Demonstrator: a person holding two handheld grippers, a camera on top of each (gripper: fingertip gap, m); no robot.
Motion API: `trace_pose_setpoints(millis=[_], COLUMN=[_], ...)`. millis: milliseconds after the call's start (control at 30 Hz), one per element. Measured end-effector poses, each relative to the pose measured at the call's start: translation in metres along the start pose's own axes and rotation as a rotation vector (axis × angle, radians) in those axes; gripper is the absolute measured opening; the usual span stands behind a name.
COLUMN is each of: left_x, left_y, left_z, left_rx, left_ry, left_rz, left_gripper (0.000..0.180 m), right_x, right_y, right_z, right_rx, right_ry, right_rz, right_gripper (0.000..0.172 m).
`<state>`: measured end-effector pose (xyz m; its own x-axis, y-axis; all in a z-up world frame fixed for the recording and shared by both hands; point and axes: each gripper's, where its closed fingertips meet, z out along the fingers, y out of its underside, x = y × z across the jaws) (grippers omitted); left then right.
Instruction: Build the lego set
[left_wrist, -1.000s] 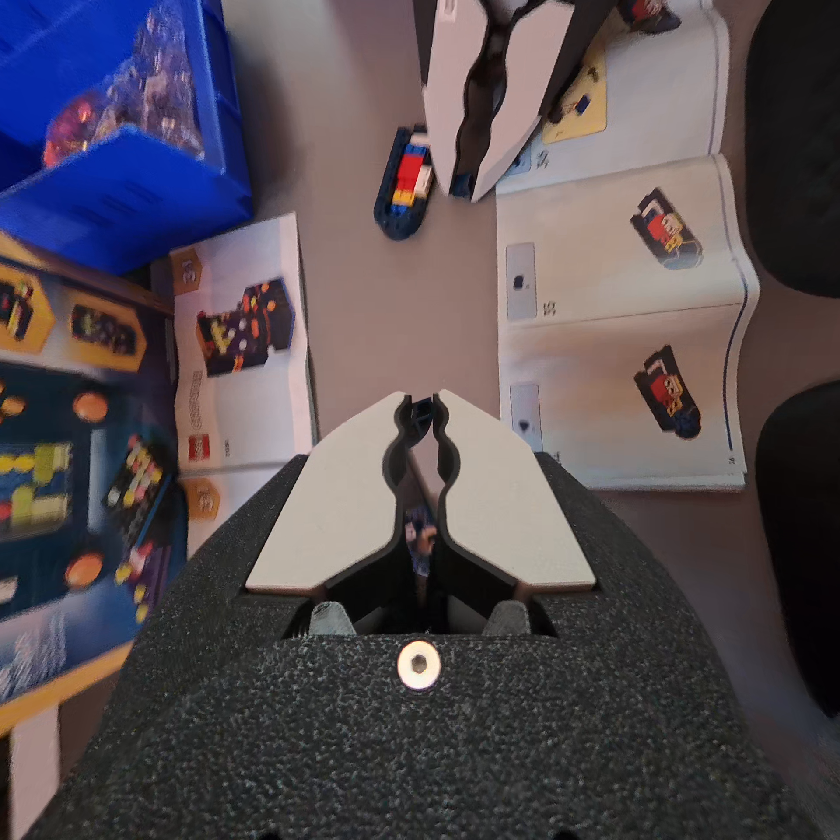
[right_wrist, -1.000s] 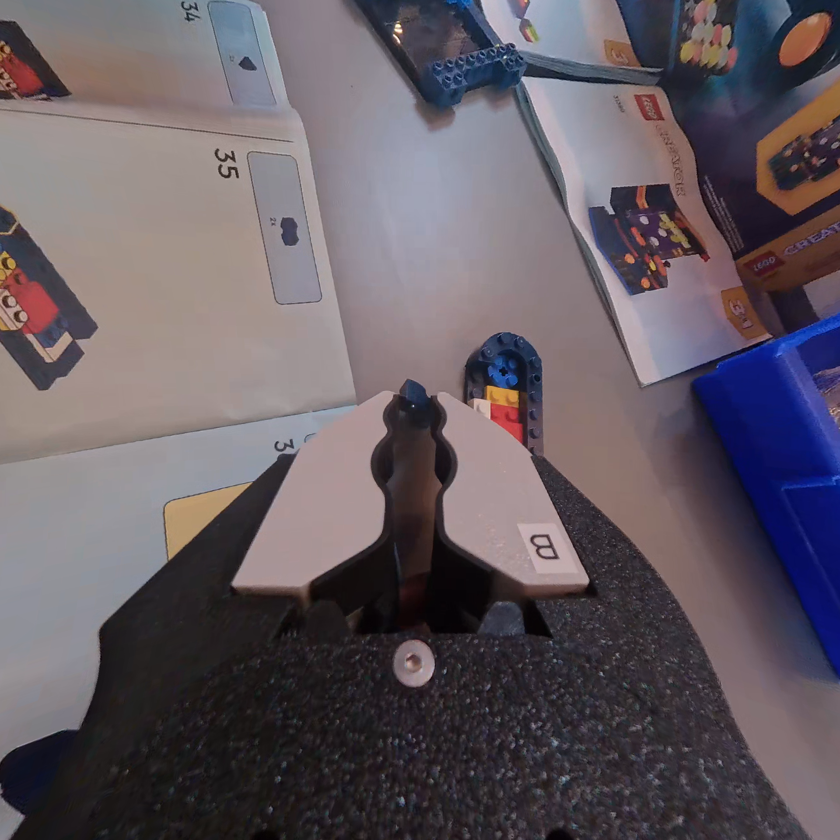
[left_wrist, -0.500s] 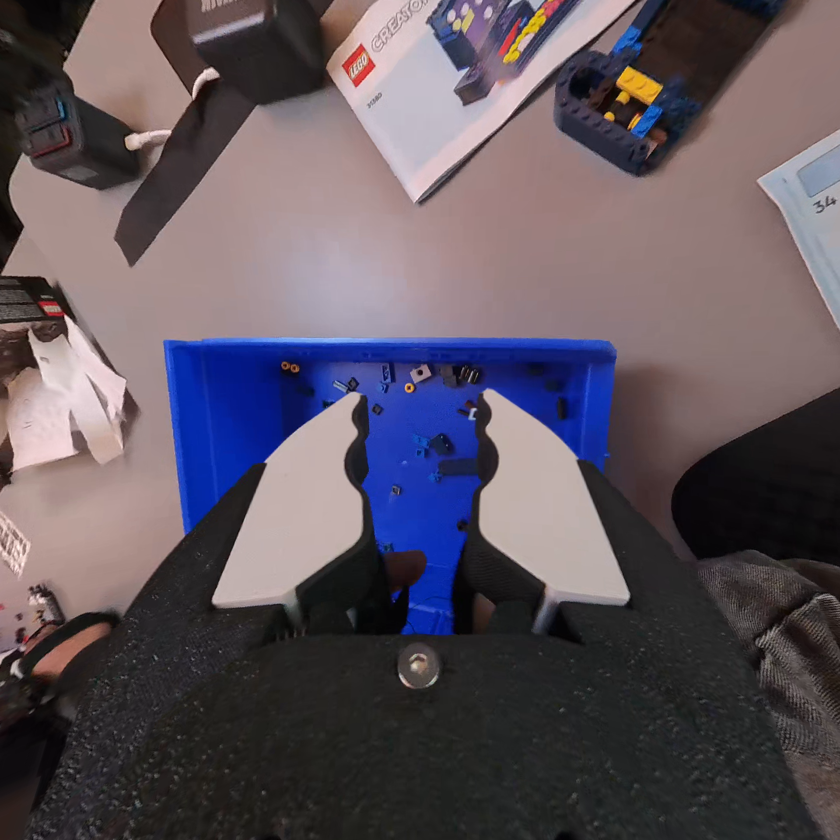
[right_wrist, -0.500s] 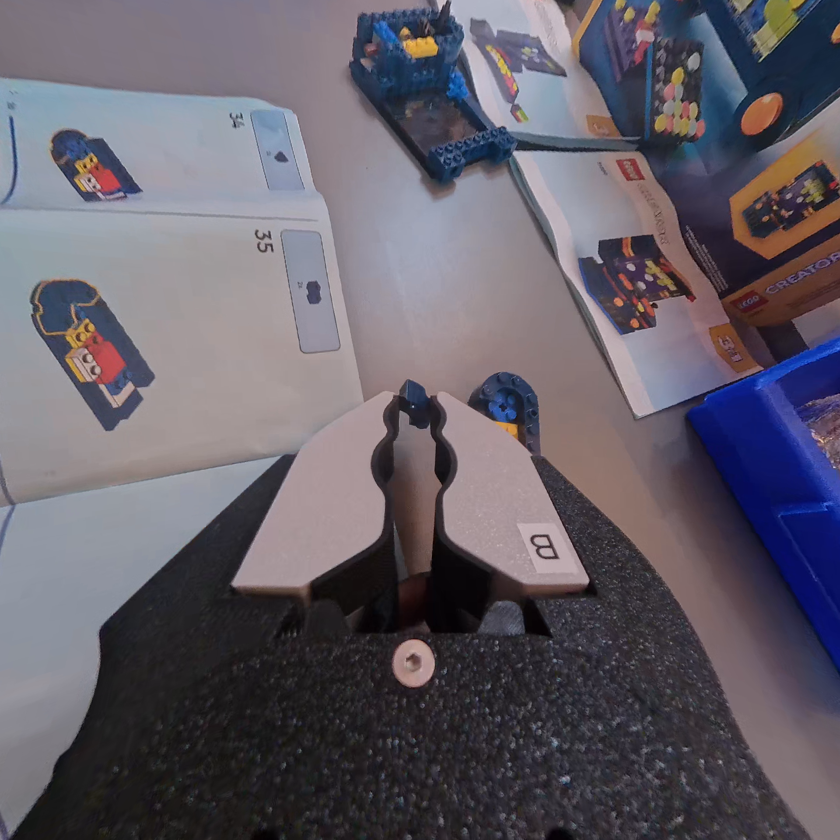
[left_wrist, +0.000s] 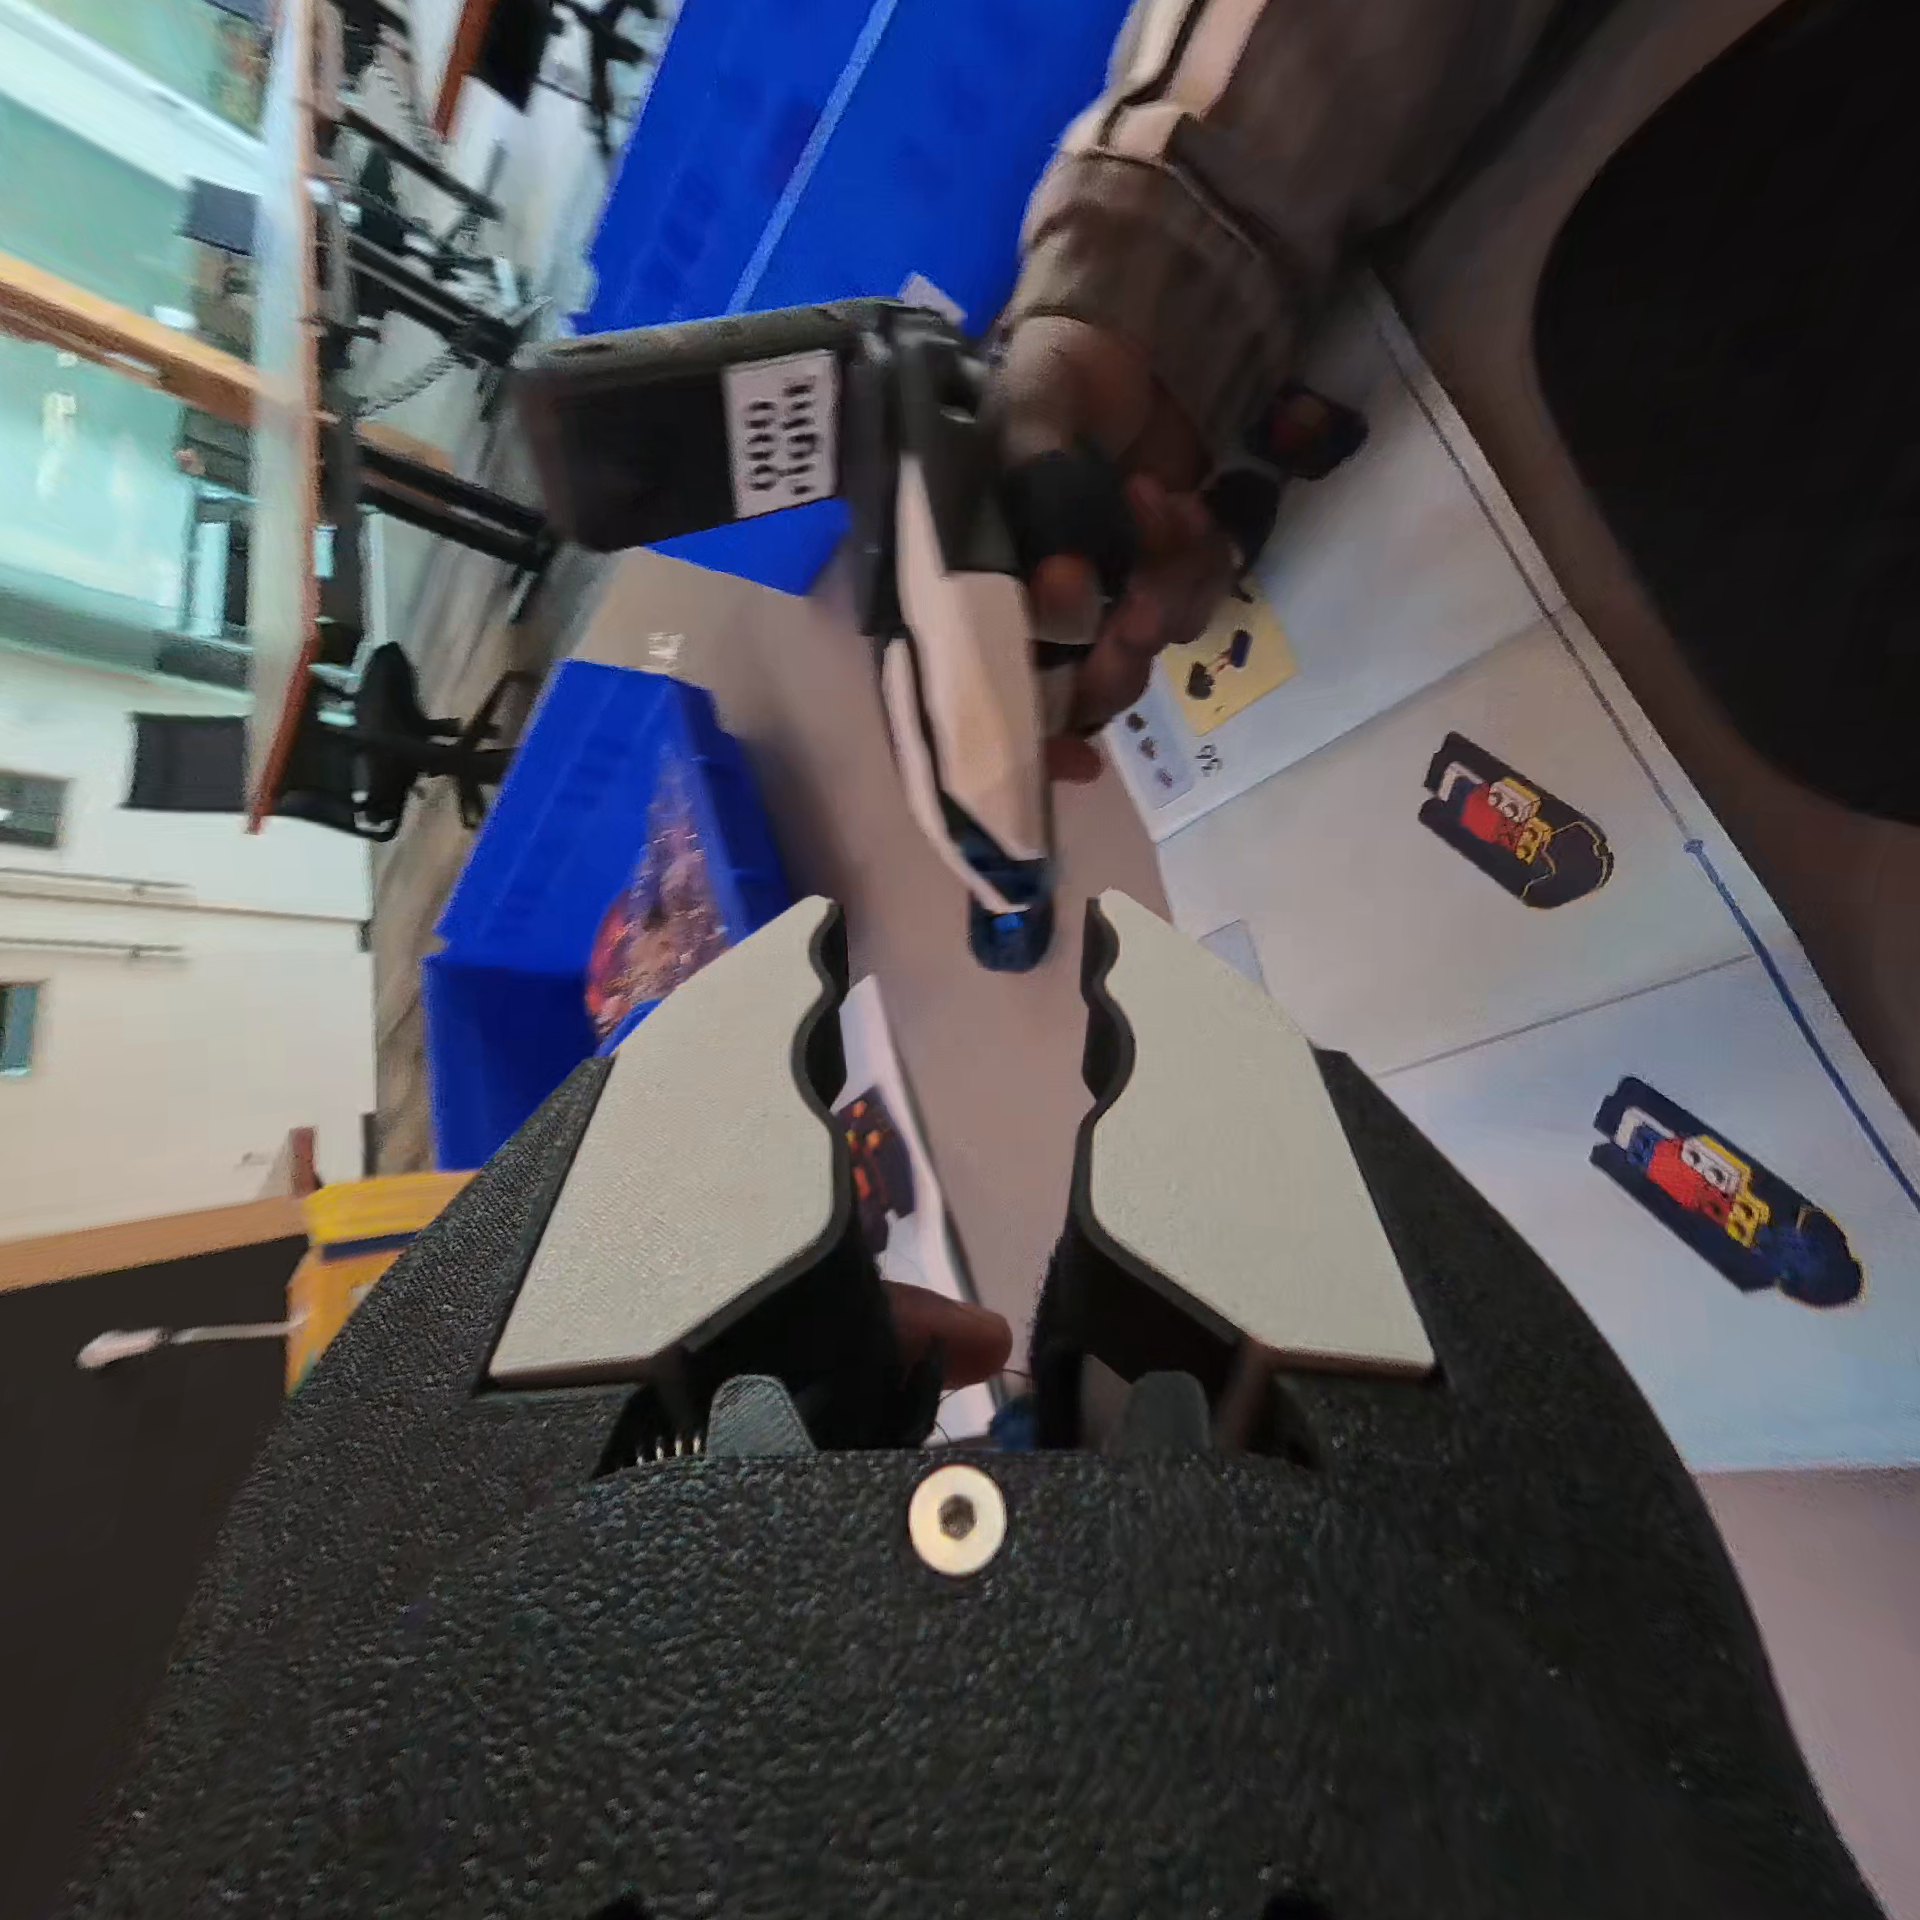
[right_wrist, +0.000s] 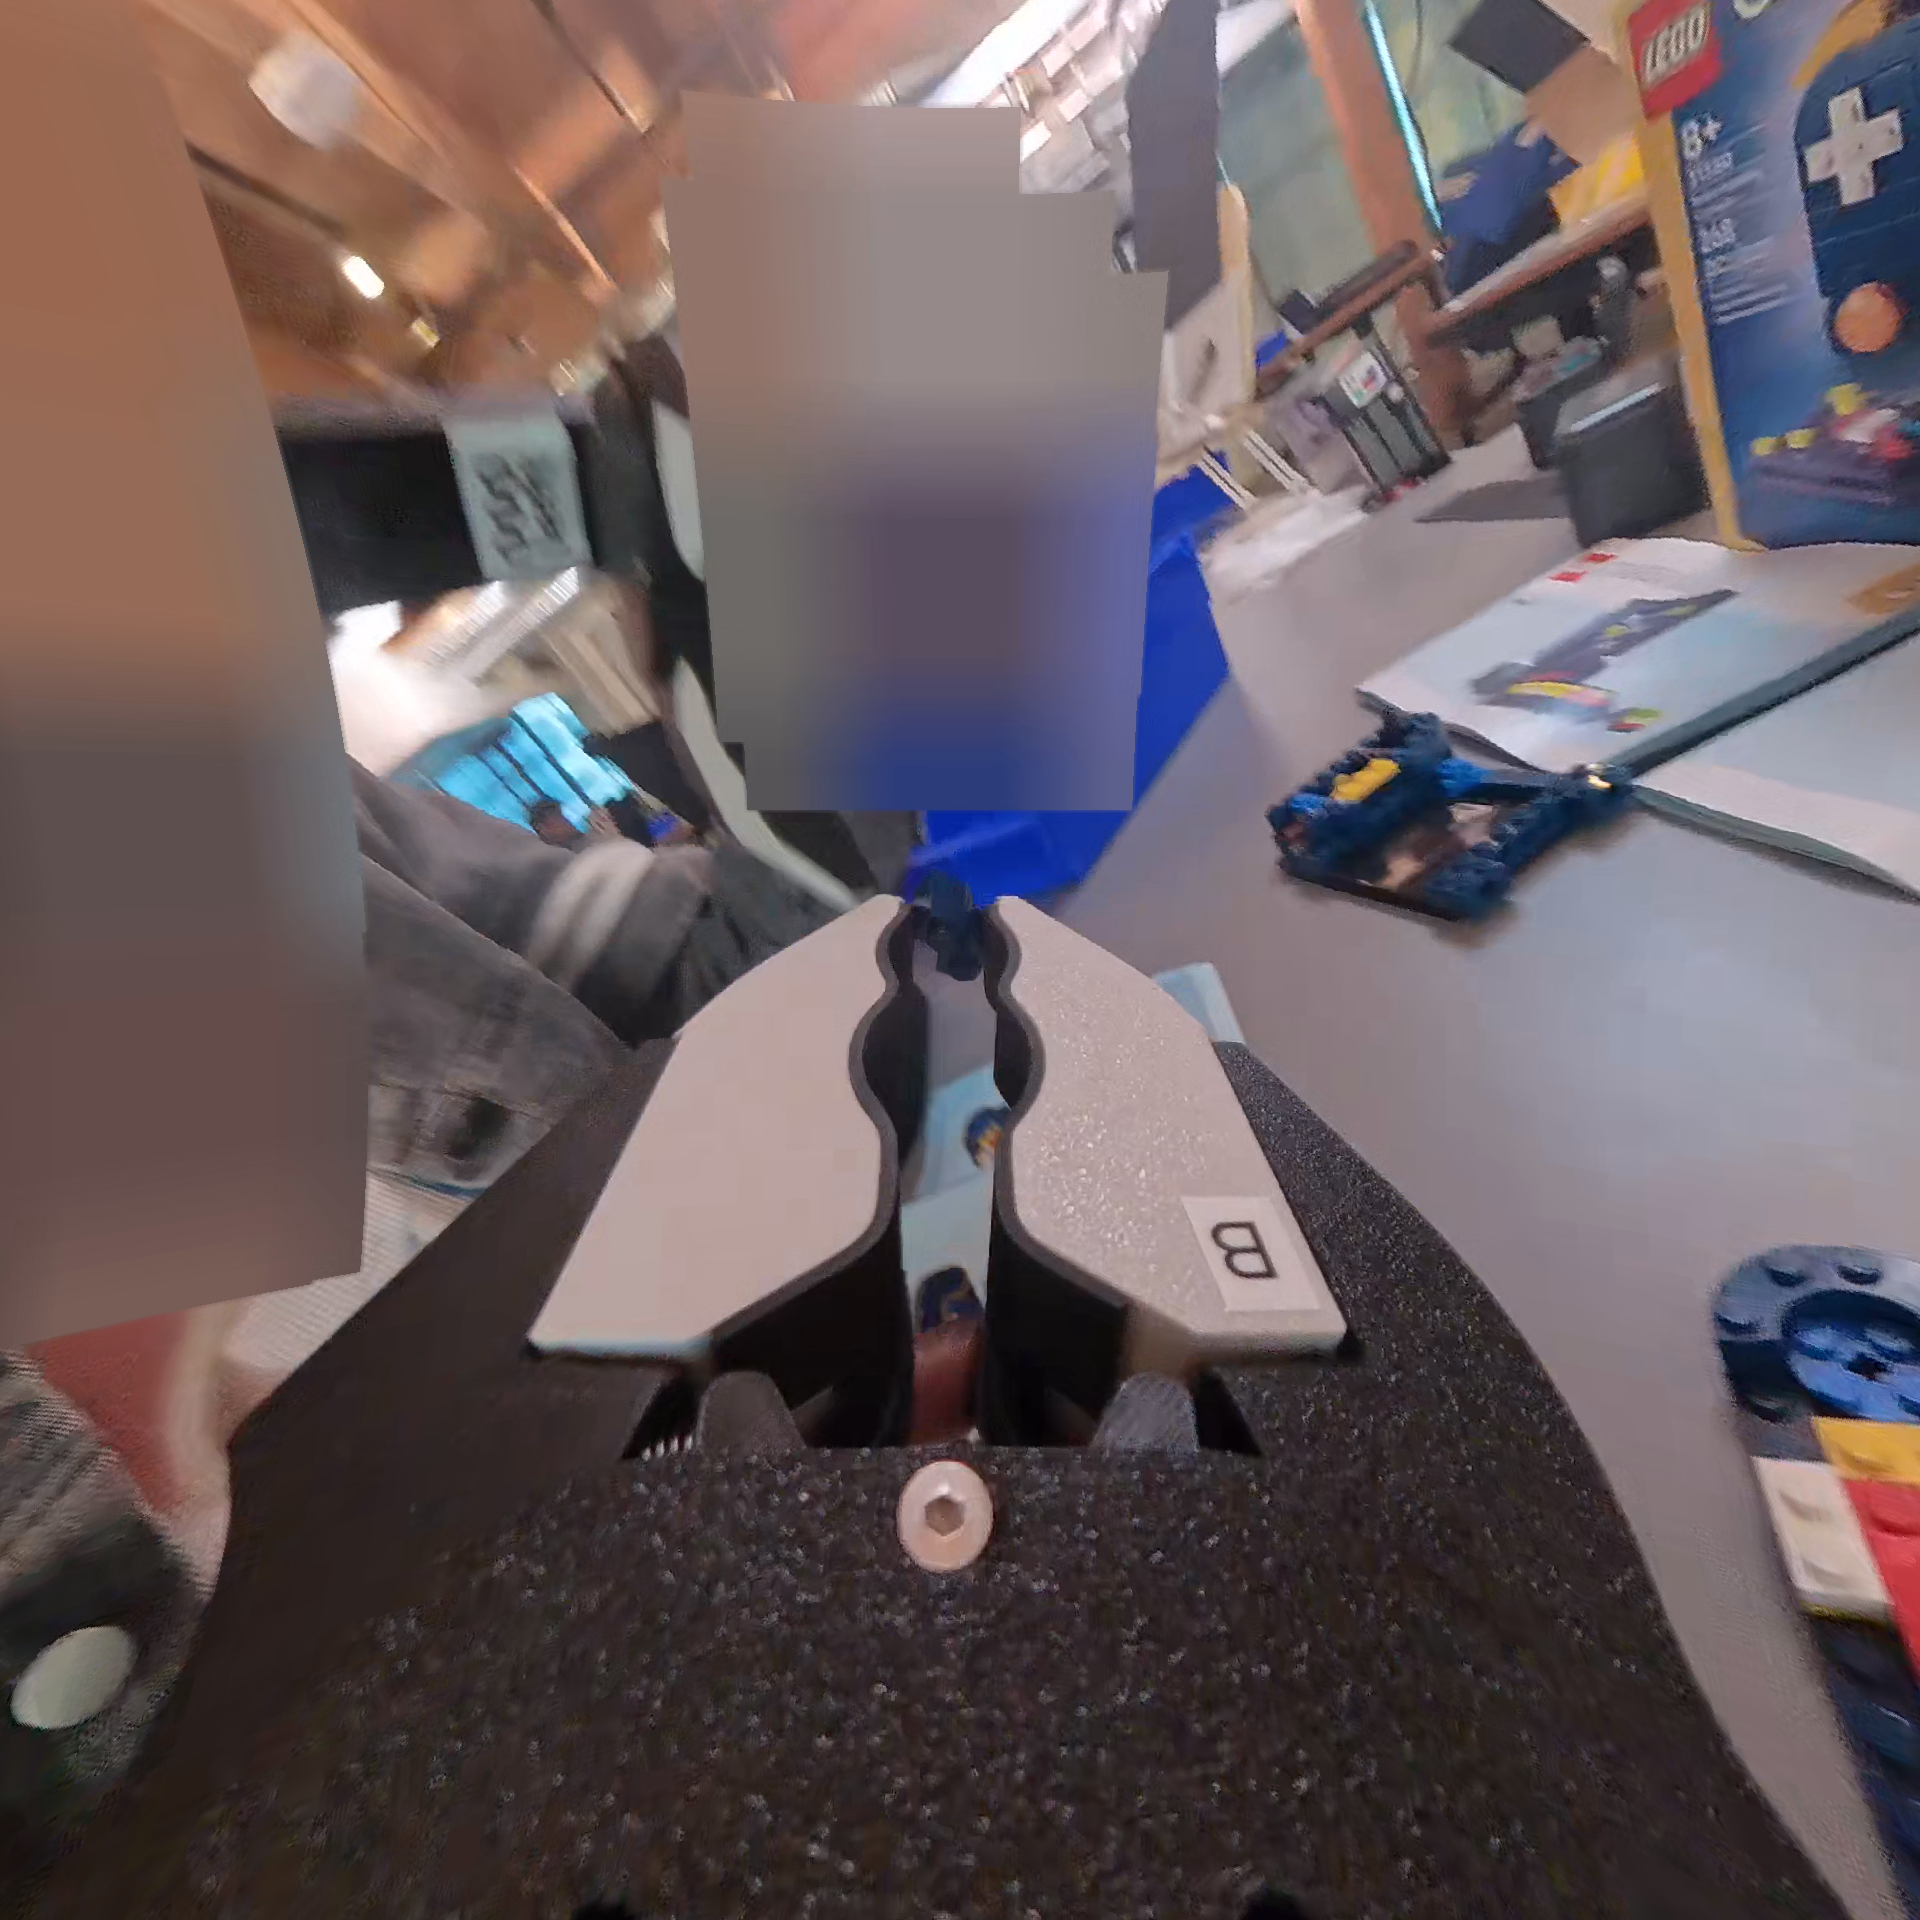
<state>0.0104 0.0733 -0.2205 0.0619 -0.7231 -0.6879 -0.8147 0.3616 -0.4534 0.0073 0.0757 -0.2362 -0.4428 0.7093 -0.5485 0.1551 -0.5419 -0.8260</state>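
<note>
Right gripper (right_wrist: 951, 940) clamps a small dark-blue brick (right_wrist: 948, 935) at its fingertips. Left gripper (left_wrist: 961, 935) stands wide, nothing between its fingers; half a second ago it hung over a blue bin. Printed box (right_wrist: 1787, 270) and open instruction booklet (left_wrist: 1558, 935) carry writing.

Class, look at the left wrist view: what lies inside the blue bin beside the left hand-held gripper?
The blue bin holds a clear bag of mixed coloured pieces, purple and orange showing. The left hand-held gripper, jaws open, covers the bin's near end, so anything there cannot be seen.
</note>
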Motion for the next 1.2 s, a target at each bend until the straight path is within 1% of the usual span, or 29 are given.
trace_pose_setpoints(millis=[33,67,133,200,267,333,367,467,567,633,667,700,767,867,967,1000,1033,1067,1100,1133,1167,1200], left_x=[0.004,0.003,0.0,-0.001,0.0,0.0,-0.003,-0.003,-0.004,-0.01,-0.009,-0.008,-0.01,-0.01,-0.016,-0.027,-0.046,-0.072,-0.104,-0.132,-0.146,-0.152], left_y=[0.004,0.008,0.005,-0.003,-0.002,-0.002,-0.002,-0.004,-0.005,-0.007,-0.008,-0.008,-0.007,-0.009,-0.012,-0.013,-0.014,-0.013,-0.009,0.001,0.019,0.045], left_z=[0.012,0.02,0.03,0.034,0.035,0.034,0.032,0.027,0.024,0.024,0.024,0.025,0.026,0.025,0.018,0.011,-0.004,-0.026,-0.062,-0.11,-0.156,-0.188], left_rx=[-0.021,-0.034,0.017,0.086,0.091,0.102,0.103,0.123,0.123,0.135,0.14,0.131,0.105,0.097,0.12,0.14,0.174,0.224,0.297,0.396,0.476,0.472], left_ry=[0.012,-0.007,-0.044,-0.059,-0.055,-0.049,-0.059,-0.024,-0.03,-0.079,-0.08,-0.074,-0.103,-0.098,-0.105,-0.165,-0.274,-0.43,-0.656,-0.913,-1.103,-1.207], left_rz=[0.01,0.019,0.011,0.002,0.001,-0.006,-0.019,-0.087,-0.091,-0.07,-0.06,-0.049,-0.007,0.0,-0.046,-0.065,-0.091,-0.136,-0.206,-0.309,-0.438,-0.574], left_gripper=[0.044,0.044,0.041,0.033,0.023,0.021,0.014,0.014,0.015,0.028,0.028,0.026,0.013,0.012,0.012,0.012,0.012,0.012,0.012,0.013,0.013,0.013], right_x=[-0.003,-0.006,-0.01,-0.011,-0.011,-0.012,-0.015,-0.019,-0.02,-0.014,-0.012,-0.012,-0.012,-0.015,-0.018,-0.016,-0.013,-0.008,-0.002,0.005,0.011,0.017], right_y=[-0.005,-0.009,-0.013,-0.012,-0.009,-0.009,-0.01,-0.013,-0.014,-0.012,-0.013,-0.015,-0.018,-0.018,-0.024,-0.028,-0.031,-0.034,-0.037,-0.04,-0.042,-0.043], right_z=[-0.002,-0.004,-0.007,-0.007,-0.005,-0.005,-0.005,-0.002,-0.001,-0.002,-0.003,-0.004,-0.006,-0.006,-0.007,-0.01,-0.014,-0.018,-0.023,-0.027,-0.032,-0.036], right_rx=[0.035,0.063,0.092,0.092,0.076,0.076,0.078,0.1,0.112,0.104,0.113,0.131,0.153,0.151,0.181,0.207,0.223,0.238,0.254,0.268,0.275,0.274], right_ry=[-0.034,-0.064,-0.104,-0.121,-0.116,-0.126,-0.145,-0.169,-0.174,-0.141,-0.138,-0.149,-0.165,-0.176,-0.19,-0.182,-0.16,-0.134,-0.099,-0.057,-0.013,0.034], right_rz=[0.032,0.059,0.101,0.12,0.121,0.123,0.128,0.139,0.149,0.144,0.149,0.164,0.186,0.179,0.172,0.17,0.167,0.16,0.152,0.143,0.131,0.12], right_gripper=[0.012,0.012,0.012,0.012,0.012,0.012,0.015,0.015,0.015,0.015,0.015,0.015,0.015,0.015,0.016,0.023,0.03,0.031,0.03,0.03,0.029,0.029])
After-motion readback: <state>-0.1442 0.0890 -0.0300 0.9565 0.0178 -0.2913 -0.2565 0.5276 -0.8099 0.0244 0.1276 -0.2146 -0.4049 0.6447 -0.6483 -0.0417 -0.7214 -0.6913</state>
